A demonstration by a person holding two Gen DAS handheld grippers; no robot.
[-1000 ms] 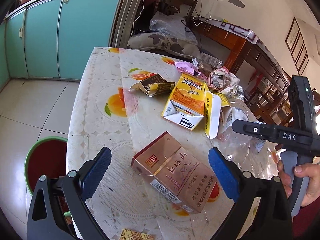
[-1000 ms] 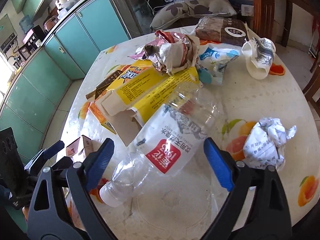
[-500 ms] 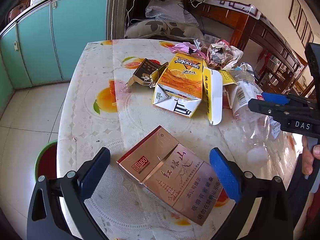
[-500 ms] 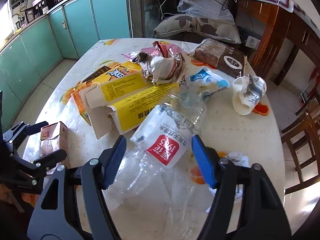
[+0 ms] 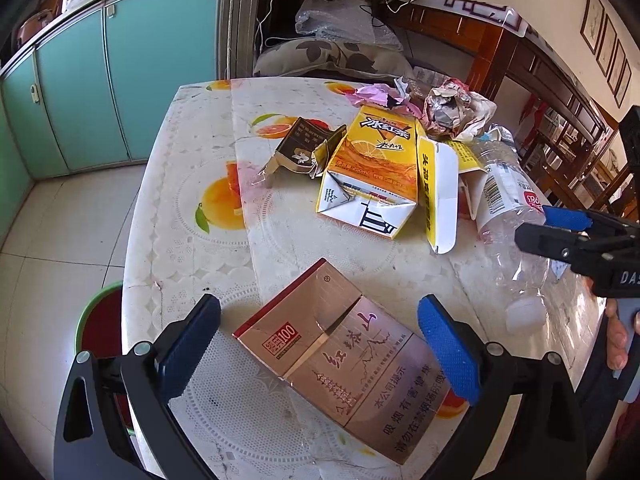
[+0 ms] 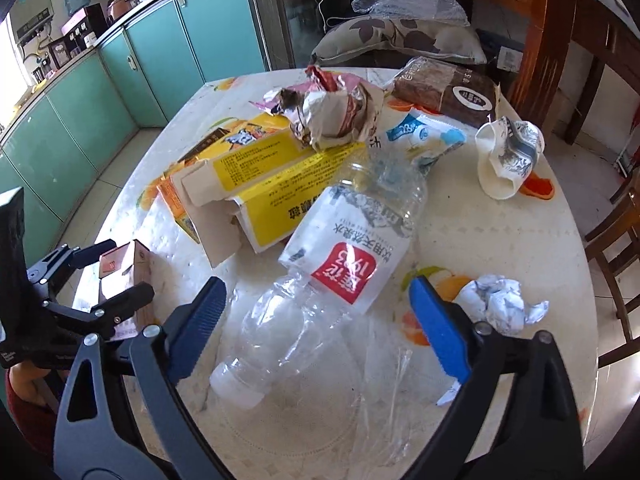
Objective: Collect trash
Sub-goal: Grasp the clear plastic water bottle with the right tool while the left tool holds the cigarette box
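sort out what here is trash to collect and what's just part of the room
Trash to collect:
cigarette box
plastic bottle
yellow drink carton
crumpled paper ball
crushed paper cup

Just lying about:
floral cushion
teal cabinets
wooden chair

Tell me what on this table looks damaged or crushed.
The clear plastic water bottle lies on its side, its neck end crumpled, between the open fingers of the right gripper. The yellow tea carton is torn open with flaps splayed. The cigarette box, between the left gripper fingers, has its lid creased.
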